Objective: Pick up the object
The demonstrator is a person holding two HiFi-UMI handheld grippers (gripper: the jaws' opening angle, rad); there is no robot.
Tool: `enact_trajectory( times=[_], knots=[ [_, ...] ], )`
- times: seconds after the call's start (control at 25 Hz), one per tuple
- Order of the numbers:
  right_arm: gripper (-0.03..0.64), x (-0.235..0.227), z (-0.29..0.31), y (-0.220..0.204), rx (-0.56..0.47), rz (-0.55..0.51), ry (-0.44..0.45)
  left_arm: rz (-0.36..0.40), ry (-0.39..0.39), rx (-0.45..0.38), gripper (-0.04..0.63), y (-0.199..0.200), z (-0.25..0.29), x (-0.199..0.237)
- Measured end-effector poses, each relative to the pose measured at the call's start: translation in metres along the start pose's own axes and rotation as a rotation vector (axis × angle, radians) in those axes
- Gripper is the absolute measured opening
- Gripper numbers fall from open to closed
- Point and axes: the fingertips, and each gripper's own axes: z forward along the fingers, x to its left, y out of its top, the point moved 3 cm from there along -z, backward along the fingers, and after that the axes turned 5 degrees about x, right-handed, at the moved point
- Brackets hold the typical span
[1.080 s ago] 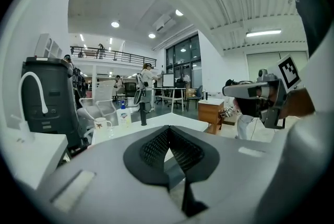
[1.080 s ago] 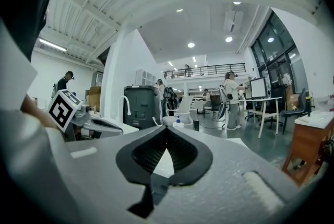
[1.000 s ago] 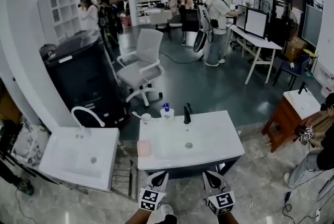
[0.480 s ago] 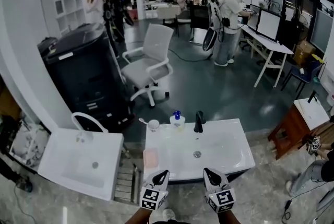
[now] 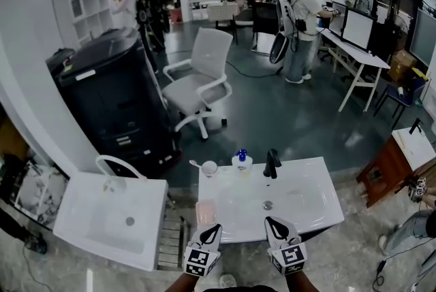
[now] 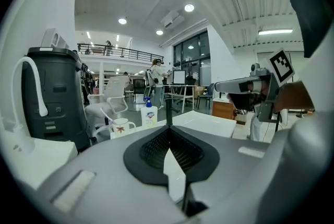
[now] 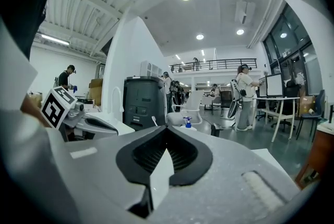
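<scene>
Head view showed the washbasin [image 5: 306,205] just ahead of both jaws. The soap bottle [image 5: 241,161] and cup [image 5: 209,167], the likely targets, stood at its far edge, beyond the left gripper [image 5: 212,229]. Left gripper and right gripper [image 5: 272,223] were fully closed and empty, probably because nothing was within reach yet.

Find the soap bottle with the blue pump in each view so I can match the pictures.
Head view: soap bottle at the white basin's far edge, just left of the black faucet.
Left gripper view: soap bottle slightly left of centre, right of the mug.
Right gripper view: soap bottle, small, slightly right of centre.
Shared landmark: the dark grey cabinet stands left of the bottle in all three.
</scene>
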Motion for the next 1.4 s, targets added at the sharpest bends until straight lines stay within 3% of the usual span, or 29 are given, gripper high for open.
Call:
enact_trajectory(
  times=[0.36, 0.88, 1.24, 1.4],
  knots=[
    [0.003, 0.02, 0.03, -0.005, 0.029, -0.002, 0.052, -0.025, 0.019, 0.001, 0.017, -0.008, -0.004, 0.021],
    [0.003, 0.003, 0.069, 0.001, 0.044, -0.03, 0.139, -0.08, 0.127, 0.018, 0.017, -0.012, 0.012, 0.041],
    [0.003, 0.0, 0.096, -0.018, 0.086, -0.027, 0.246, -0.16, 0.205, 0.051, 0.018, -0.025, 0.028, 0.048],
    [0.003, -0.008, 0.108, -0.022, 0.107, -0.022, 0.27, -0.182, 0.252, 0.105, 0.125, -0.04, 0.035, 0.052]
  ],
)
